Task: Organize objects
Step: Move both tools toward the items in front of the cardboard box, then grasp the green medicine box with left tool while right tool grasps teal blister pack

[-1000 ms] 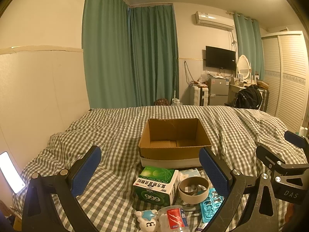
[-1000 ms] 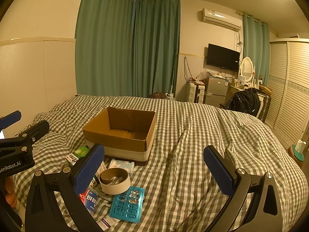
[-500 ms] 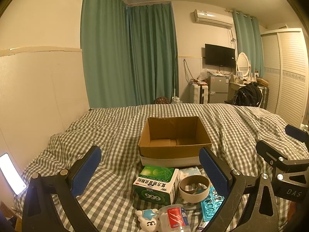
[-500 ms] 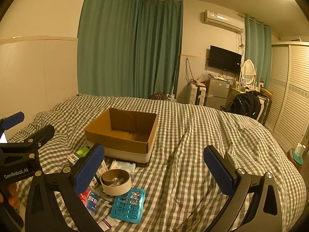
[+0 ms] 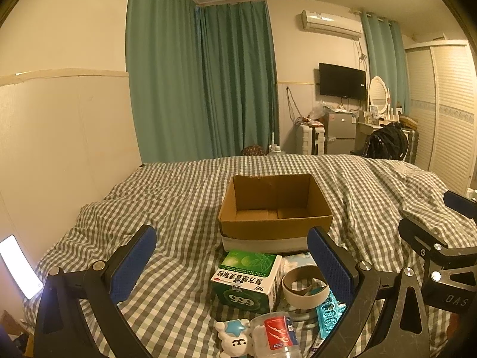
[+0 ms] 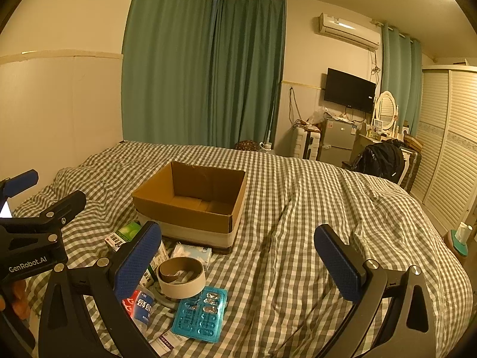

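Observation:
An open cardboard box (image 5: 275, 208) (image 6: 190, 201) sits empty on the checked bed. In front of it lie a green medicine box (image 5: 246, 280) (image 6: 123, 234), a tape roll (image 5: 305, 288) (image 6: 181, 277), a blue blister pack (image 6: 201, 313) (image 5: 329, 310), a tissue packet (image 6: 192, 252), a small bottle with a red label (image 5: 275, 335) (image 6: 138, 305) and a white toy with a blue star (image 5: 232, 335). My left gripper (image 5: 232, 264) hangs open above the medicine box. My right gripper (image 6: 238, 262) is open over the bedcover, right of the pile. Neither holds anything.
The checked bedcover (image 6: 328, 208) spreads wide to the right and behind the box. A lit phone (image 5: 19, 265) lies at the bed's left edge by the wall. Curtains, a TV, a small fridge and a wardrobe stand beyond the bed.
Both views shift only slightly; the left camera has risen a little and the right gripper has drifted a little. The objects on the bed have not moved.

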A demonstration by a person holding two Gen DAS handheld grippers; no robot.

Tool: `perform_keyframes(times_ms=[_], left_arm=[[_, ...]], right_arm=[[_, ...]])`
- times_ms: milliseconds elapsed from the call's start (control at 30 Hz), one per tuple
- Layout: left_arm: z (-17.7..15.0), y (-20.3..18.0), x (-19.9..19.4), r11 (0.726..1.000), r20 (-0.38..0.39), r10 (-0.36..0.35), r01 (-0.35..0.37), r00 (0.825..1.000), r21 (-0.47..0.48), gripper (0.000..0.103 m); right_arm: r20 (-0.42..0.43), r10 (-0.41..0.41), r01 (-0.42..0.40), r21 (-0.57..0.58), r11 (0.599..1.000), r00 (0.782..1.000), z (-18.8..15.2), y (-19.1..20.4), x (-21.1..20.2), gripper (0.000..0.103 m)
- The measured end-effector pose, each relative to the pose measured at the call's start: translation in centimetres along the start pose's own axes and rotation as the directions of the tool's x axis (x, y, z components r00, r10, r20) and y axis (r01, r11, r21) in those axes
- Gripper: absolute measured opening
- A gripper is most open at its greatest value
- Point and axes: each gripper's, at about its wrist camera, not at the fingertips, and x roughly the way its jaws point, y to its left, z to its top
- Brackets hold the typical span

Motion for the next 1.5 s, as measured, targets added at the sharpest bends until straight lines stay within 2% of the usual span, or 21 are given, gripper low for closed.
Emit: perform_keyframes(times_ms=[367, 667, 800, 933, 1100, 1200, 1300, 1500], left_arm=[[-1.4, 0.3, 2.7, 1.000, -0.076, 0.009, -0.010, 0.997, -0.019, 0.103], [-3.9, 0.2, 6.2, 1.000, -0.188, 0.016, -0.020, 0.982, -0.020, 0.103], [-5.0, 0.2, 7.9, 1.000, -0.237, 0.015, -0.021, 0.971, -0.022, 0.103], [-6.0, 0.3, 9.5, 1.000, -0.275, 0.005, -0.012, 0.961, -0.024, 0.103], [-7.1, 0.4, 11.4, 0.999, -0.321, -0.032, 0.022, 0.947, -0.035, 0.103], [-7.1, 0.5, 12.6, 0.996, -0.323, -0.092, 0.083, 0.942, -0.040, 0.103], [-7.0, 0.0, 13.6, 0.995, -0.333, -0.101, 0.103, 0.937, -0.013, 0.103], [-7.3, -1.5, 16.1, 0.989, -0.365, -0.116, 0.141, 0.924, 0.043, 0.103]], right_arm=[[-0.067, 0.028, -0.029, -0.014, 0.999, 0.997, -1.1, 0.3, 2.7, 0.103], [-0.198, 0.058, -0.057, 0.009, 0.998, 0.978, -4.0, -0.1, 6.8, 0.103], [-0.302, 0.072, -0.076, -0.002, 0.997, 0.951, -6.1, 0.7, 9.5, 0.102], [-0.402, 0.110, -0.123, -0.008, 0.992, 0.909, -8.4, 2.0, 11.6, 0.099], [-0.482, 0.158, -0.186, -0.010, 0.983, 0.862, -10.4, 3.5, 13.4, 0.096], [-0.517, 0.190, -0.218, 0.007, 0.976, 0.835, -11.1, 3.8, 14.2, 0.074], [-0.514, 0.198, -0.225, 0.011, 0.974, 0.835, -11.0, 3.2, 14.2, 0.073], [-0.467, 0.174, -0.179, 0.035, 0.983, 0.867, -9.4, 0.3, 13.7, 0.072]])
